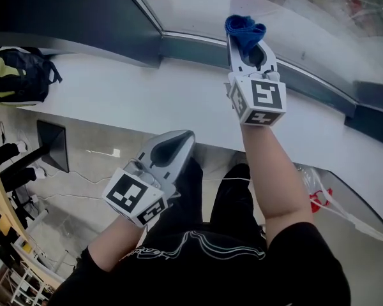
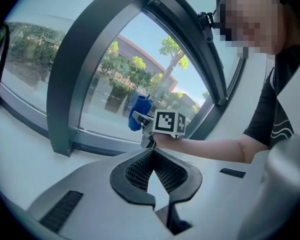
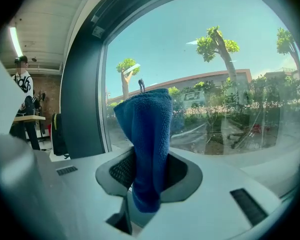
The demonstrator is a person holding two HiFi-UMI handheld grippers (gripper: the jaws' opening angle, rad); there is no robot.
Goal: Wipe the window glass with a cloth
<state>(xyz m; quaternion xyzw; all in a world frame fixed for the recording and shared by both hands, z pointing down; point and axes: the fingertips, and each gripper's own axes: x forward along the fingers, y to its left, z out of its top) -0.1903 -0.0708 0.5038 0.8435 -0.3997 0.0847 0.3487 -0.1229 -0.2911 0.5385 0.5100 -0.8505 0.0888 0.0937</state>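
A blue cloth (image 1: pixel 244 32) sticks up from my right gripper (image 1: pixel 247 41), which is shut on it and held over the white sill close to the window glass (image 1: pixel 255 2). In the right gripper view the blue cloth (image 3: pixel 147 144) stands bunched between the jaws, just short of the window glass (image 3: pixel 215 69). My left gripper (image 1: pixel 172 146) hangs low over the sill's near edge, jaws shut with nothing between them. From the left gripper view, the blue cloth (image 2: pixel 138 111) and the right gripper (image 2: pixel 142 120) show in front of the window glass (image 2: pixel 110 84).
A dark window frame (image 1: pixel 198 48) runs along the back of the white sill (image 1: pixel 147 94). A black and yellow backpack (image 1: pixel 16 75) sits at the sill's left end. A red and white bag (image 1: pixel 319 196) lies below right. The dark mullion (image 2: pixel 65 89) stands left of the cloth.
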